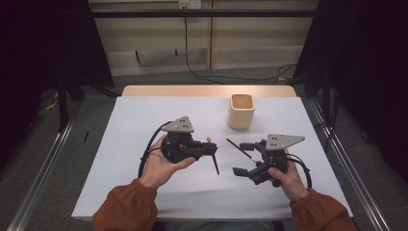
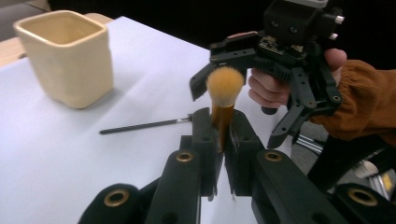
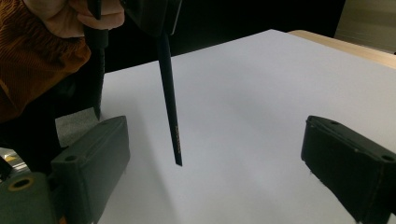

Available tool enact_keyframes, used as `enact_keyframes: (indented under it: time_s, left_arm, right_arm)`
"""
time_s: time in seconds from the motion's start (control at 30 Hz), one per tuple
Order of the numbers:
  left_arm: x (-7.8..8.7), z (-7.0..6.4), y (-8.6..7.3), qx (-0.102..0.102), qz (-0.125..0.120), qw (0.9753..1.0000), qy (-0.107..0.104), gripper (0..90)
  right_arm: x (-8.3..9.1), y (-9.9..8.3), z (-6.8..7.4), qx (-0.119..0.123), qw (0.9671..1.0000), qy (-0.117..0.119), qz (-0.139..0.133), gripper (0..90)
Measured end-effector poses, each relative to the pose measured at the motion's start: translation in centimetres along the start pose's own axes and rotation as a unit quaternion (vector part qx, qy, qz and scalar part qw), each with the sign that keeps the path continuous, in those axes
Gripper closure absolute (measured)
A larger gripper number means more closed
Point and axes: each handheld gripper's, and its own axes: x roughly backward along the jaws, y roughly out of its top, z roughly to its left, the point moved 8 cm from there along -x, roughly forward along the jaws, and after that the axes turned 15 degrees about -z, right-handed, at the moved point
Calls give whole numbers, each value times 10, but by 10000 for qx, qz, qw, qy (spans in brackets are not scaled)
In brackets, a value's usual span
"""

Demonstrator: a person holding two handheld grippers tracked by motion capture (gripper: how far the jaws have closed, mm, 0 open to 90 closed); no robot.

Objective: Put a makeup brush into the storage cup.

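while the left gripper (image 2: pixel 219 126) pinches the makeup brush (image 2: pixel 224 88) (bristles up), the right gripper (image 3: pixel 215 158) gapes.

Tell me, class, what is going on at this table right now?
A person holds a gripper in each hand above a white table. The left gripper is shut on a makeup brush, bristles up and its dark handle pointing down, clear of the table. The right gripper is open and holds nothing. A second, thin brush lies flat on the table between the grippers. A cream cup stands upright farther back, with no brush in it that can be seen.
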Motion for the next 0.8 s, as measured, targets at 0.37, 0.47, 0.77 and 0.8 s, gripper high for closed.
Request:
enact_keyframes:
  time_s: [0.37, 0.47, 0.77, 0.8]
  left_arm:
    - [-18, -7, 7, -81, 74, 9997, -201, 839]
    - [-22, -8, 7, -68, 67, 9997, -225, 839]
    - [-30, -11, 4, -47, 38, 9995, -302, 839]
    - [-30, -11, 4, -42, 40, 9995, -305, 839]
  right_arm:
    - [-10, 4, 13, -15, 9995, 309, -1, 151]
    - [-14, 5, 18, -25, 9992, 396, 47, 190]
    - [-20, 6, 20, -46, 9986, 513, 109, 479]
    - [-21, 6, 20, -36, 9987, 505, 107, 481]
